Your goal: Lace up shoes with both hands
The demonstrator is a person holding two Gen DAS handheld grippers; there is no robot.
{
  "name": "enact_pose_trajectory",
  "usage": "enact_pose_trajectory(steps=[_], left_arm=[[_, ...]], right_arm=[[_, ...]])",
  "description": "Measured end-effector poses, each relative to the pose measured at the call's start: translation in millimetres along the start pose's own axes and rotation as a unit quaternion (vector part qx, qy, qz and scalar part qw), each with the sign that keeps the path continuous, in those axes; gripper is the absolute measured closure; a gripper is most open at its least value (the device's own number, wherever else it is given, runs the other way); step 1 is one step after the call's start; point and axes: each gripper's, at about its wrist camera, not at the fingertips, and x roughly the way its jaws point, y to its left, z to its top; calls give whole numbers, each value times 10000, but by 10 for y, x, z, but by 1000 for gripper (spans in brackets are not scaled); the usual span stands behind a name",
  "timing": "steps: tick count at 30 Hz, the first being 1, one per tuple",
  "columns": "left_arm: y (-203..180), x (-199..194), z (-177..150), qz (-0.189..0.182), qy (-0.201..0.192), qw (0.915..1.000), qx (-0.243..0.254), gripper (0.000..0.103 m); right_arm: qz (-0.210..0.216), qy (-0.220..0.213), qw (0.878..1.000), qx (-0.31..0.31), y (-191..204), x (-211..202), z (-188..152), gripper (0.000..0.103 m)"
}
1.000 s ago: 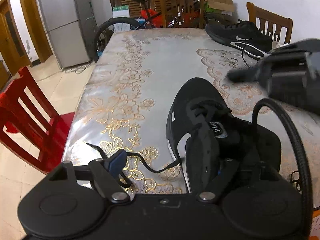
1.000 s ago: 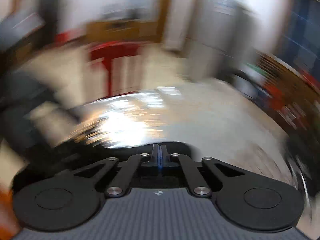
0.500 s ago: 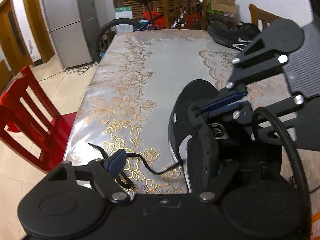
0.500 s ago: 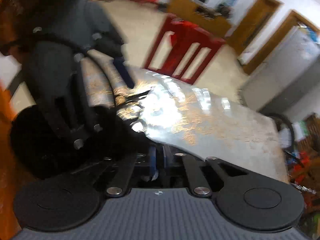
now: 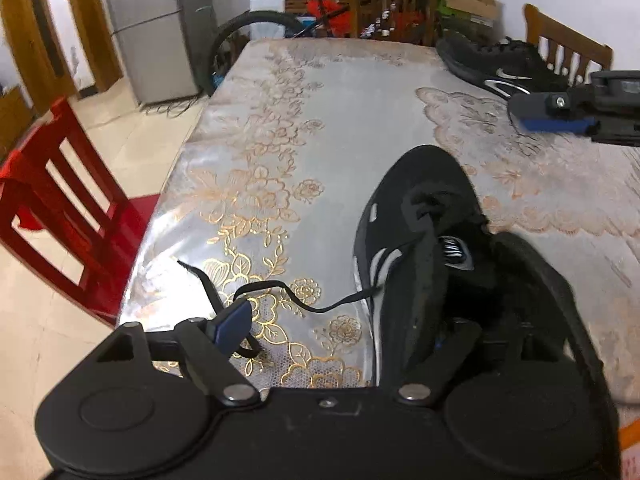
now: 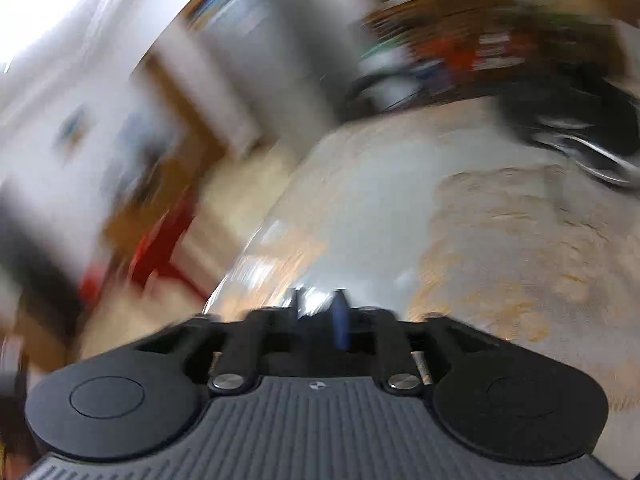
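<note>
- Big table with a glossy floral cloth [image 5: 340, 128] takes up most of the view.
- Black mesh sneaker with white side stripes [image 5: 416, 216] sits near and right, toe pointing away; a second black sneaker [image 5: 496, 66] is far right.
- Left gripper [image 5: 344, 324] is spread wide, straddling the near shoe's side wall.
- Right gripper [image 6: 318, 312] is off the shoe, slightly parted and empty.
- Thin black lace [image 5: 304, 304] trails loose left across the cloth, so I'd say the lacing isn't done.

Only one readable mark: white Nike swoosh on side of far black sneaker [image 5: 505, 65] at back of table. Tongue label [image 5: 454, 251] on near black shoe [image 5: 424, 216] has white lettering, too small to read. Right wrist view's too blurred for any text.
</note>
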Motion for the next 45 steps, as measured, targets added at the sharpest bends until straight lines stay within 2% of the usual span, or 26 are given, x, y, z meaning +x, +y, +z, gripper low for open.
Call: enact_pose_trajectory(steps=[1,2,4,7,8,10,13,14,16,18,22,24,27,31,33,34,35,37,38,40,42,43,44,45], left_arm=[[-2,-64,-3,-15,-62,10000,57,23],[-3,-129,-6,-31,-125,9999,114,23],[2,-241,-7,-31,-224,9996,161,23],[29,-393,2,-24,-359,9993,80,23],[44,-425,13,-54,-400,9992,30,23],[65,-510,29,-152,-481,9987,1,23],[62,-605,48,-260,-524,9979,263,22],[51,-594,48,-192,-536,9978,341,22],[28,-568,50,-60,-562,9972,491,22],[2,-506,64,-98,-674,9962,543,20],[-132,-459,109,-203,-796,9941,714,20],[-190,-416,92,-315,-788,9922,916,19],[-195,-213,63,-333,-642,9927,963,20],[-165,31,8,-83,-412,9953,876,20],[-190,208,-28,329,-69,9942,1021,20],[-193,284,-46,483,69,9933,1044,14],[-153,303,-62,394,50,9956,843,12],[-83,293,-56,231,-13,9986,478,10],[-69,287,-41,255,-55,9986,454,9],[-34,282,-11,290,-115,9988,378,4],[41,360,10,202,46,9998,50,4],[44,388,8,230,99,9997,28,4],[48,416,6,259,153,9995,6,5],[46,438,5,301,194,9994,5,9]], right_arm=[[332,317,9989,-30,72,8,-5,46],[679,535,9958,315,89,13,-62,46],[1098,931,9815,1262,54,100,-155,46],[943,864,9763,1748,-24,181,-231,46],[891,841,9739,1909,-50,208,-256,50],[786,794,9684,2230,-102,262,-307,47],[710,653,9618,2563,-167,322,-399,45],[774,568,9601,2627,-179,329,-443,45],[1352,376,9428,3023,-194,312,-579,46],[1974,251,9161,3480,-267,330,-643,44],[2065,223,9121,3534,-309,266,-679,43],[2100,169,9125,3506,-312,237,-710,41],[2140,164,9158,3396,-257,376,-715,40],[2234,189,9202,3209,-173,543,-695,40],[2577,242,9103,3231,-156,528,-634,39],[2780,265,9037,3246,-150,521,-605,39],[3138,282,8879,3352,-162,526,-595,39],[3815,453,8269,4107,-254,626,-687,38],[4129,513,7901,4501,-305,679,-742,36],[4616,395,6929,5526,-459,796,-937,32],[4703,244,6558,5900,-557,821,-1014,30],[4602,175,6627,5905,-602,793,-1002,28],[4400,96,6819,5842,-656,747,-966,28],[4097,55,7176,5633,-701,686,-886,28]])
